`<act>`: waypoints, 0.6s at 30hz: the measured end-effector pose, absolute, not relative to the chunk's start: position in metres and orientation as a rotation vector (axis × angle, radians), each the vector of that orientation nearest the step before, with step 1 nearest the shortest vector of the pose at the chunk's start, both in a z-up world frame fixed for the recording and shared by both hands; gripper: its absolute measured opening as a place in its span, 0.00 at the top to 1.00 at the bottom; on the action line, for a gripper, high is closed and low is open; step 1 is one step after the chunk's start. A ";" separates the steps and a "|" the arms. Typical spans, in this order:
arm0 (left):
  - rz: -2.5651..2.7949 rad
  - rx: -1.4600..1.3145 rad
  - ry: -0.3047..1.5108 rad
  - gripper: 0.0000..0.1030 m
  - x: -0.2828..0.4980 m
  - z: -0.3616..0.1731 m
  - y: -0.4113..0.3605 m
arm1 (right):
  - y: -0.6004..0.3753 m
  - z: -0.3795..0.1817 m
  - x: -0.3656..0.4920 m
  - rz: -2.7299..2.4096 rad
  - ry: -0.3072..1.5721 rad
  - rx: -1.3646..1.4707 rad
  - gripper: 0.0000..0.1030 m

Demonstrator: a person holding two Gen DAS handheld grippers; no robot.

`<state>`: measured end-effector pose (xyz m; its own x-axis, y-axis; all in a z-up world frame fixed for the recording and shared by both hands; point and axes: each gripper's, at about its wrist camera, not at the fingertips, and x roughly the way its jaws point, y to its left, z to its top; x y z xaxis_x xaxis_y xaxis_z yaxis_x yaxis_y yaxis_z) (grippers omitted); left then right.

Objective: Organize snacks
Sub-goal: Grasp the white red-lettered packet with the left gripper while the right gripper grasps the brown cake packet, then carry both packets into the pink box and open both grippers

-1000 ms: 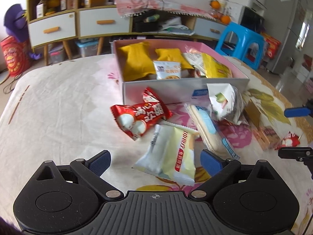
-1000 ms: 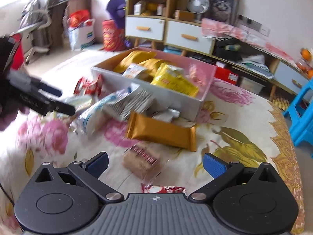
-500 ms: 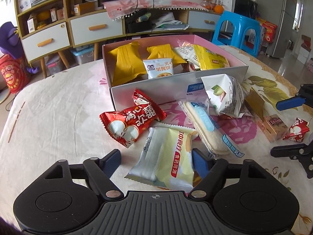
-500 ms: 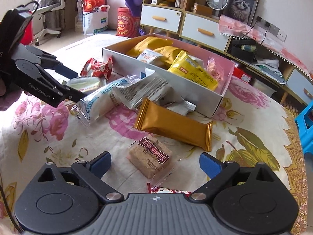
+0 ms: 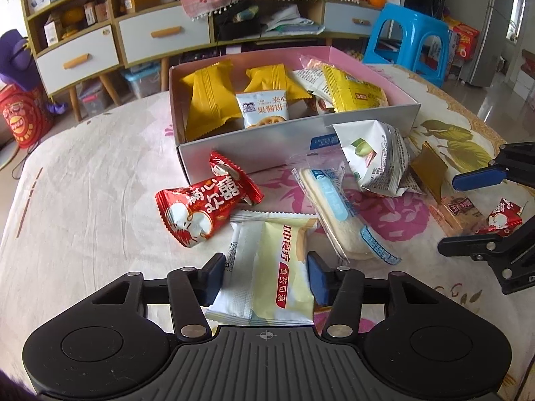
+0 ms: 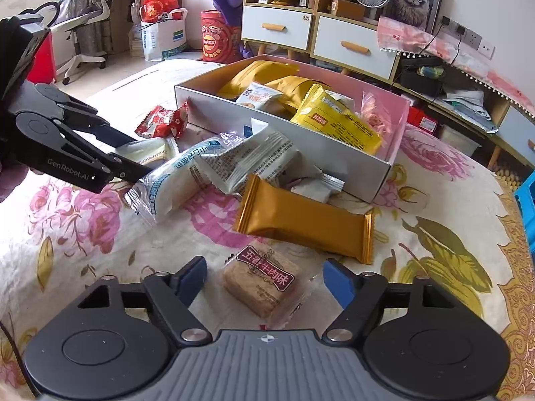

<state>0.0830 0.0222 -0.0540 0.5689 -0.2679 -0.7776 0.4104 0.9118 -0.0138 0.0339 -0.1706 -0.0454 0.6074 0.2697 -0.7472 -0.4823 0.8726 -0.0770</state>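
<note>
A floral worktop [image 5: 83, 173] carried an open box [image 5: 267, 147] at its far middle, already holding yellow packets [image 5: 205, 100], a small biscuit bag [image 5: 264, 108] and a yellow-labelled bag [image 5: 354, 92]. More snacks lay loose in front of the box. The left tool [image 5: 264, 275] sat low over the near edge, its jaws just having been closing to a narrow gap around a pale yellow-and-white packet [image 5: 271, 267]; the blue pads [image 5: 316, 279] stood right at the packet's two sides, though whether they pressed it could not be told. Just beyond lay a red packet [image 5: 204, 209] to the left and a clear-wrapped white bar [image 5: 341, 220] to the right, with a crumpled white bag [image 5: 374, 157] leaning on the box front. The right tool [image 6: 264, 279] hovered near the worktop's right side, its jaws also just having been closing, now medium wide, either side of a brown cake square [image 6: 262, 280] without touching it. A gold bar [image 6: 304, 219] lay just beyond the square, near the box. A small red packet [image 5: 503, 217] lay beside the square.
</note>
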 end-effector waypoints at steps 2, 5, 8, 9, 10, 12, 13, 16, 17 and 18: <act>-0.410 0.172 0.889 0.53 0.082 -0.053 0.024 | -0.168 -0.045 0.034 0.441 0.804 -0.291 0.39; -0.416 0.162 0.897 0.53 0.080 -0.053 0.029 | -0.165 -0.044 0.032 0.445 0.796 -0.303 0.42; -0.409 0.141 0.909 0.53 0.079 -0.052 0.035 | -0.162 -0.042 0.033 0.448 0.799 -0.302 0.48; -0.404 0.137 0.914 0.53 0.079 -0.052 0.037 | -0.161 -0.042 0.033 0.447 0.804 -0.303 0.48; -0.399 0.135 0.919 0.53 0.079 -0.051 0.038 | -0.159 -0.041 0.033 0.444 0.806 -0.307 0.48; -0.385 0.133 0.929 0.53 0.080 -0.050 0.040 | -0.154 -0.040 0.033 0.437 0.809 -0.321 0.49; -0.378 0.131 0.933 0.53 0.081 -0.050 0.041 | -0.151 -0.039 0.032 0.439 0.809 -0.325 0.53; -0.367 0.122 0.941 0.53 0.082 -0.050 0.044 | -0.144 -0.037 0.030 0.465 0.817 -0.330 0.55; -0.365 0.122 0.941 0.53 0.082 -0.050 0.045 | -0.141 -0.036 0.029 0.473 0.817 -0.332 0.55; -0.363 0.121 0.942 0.53 0.082 -0.050 0.045 | -0.139 -0.036 0.027 0.480 0.817 -0.339 0.55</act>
